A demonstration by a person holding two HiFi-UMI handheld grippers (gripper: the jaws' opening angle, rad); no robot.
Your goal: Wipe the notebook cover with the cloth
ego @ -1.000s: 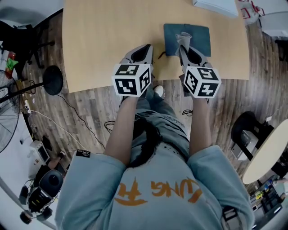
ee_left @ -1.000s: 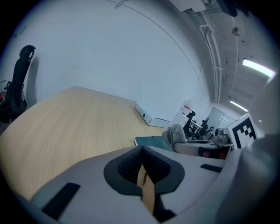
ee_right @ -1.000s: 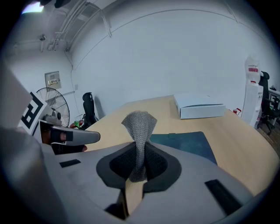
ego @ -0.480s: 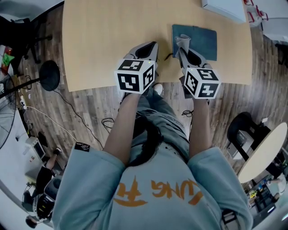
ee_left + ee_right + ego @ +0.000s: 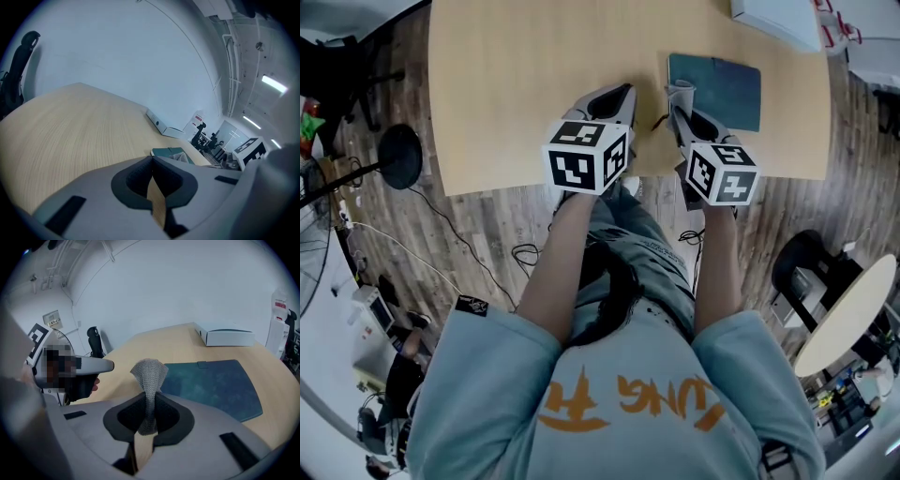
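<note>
Dark teal notebook (image 5: 715, 80) closed and flat on the pale wooden table (image 5: 534, 75), close to the table's near edge, with a small tab on its far edge.

Right gripper (image 5: 682, 101) at the notebook's left edge, by the corner nearest the person. Jaws clamped on a grey knitted cloth (image 5: 149, 380); a fold pinched between the dark pads, a ruffled tuft standing up above them. From above, cloth (image 5: 681, 91) right at the notebook's left rim; contact with the cover not clear from any view. Most of the cover bare to the right of the cloth.

Left gripper (image 5: 622, 94) just left of the notebook, beside the right gripper, apart from the cover, above bare table. Jaws together in its own view, tips meeting, nothing between them (image 5: 152, 176). From there, notebook (image 5: 169, 153) ahead and to the right.

White flat box (image 5: 773, 19) beyond the notebook's far edge, toward the right, well apart from it. Wood-plank floor (image 5: 497, 225) on the notebook's near side, past the table edge. Black stand with a round base (image 5: 398, 159) on the floor far left of the notebook.
</note>
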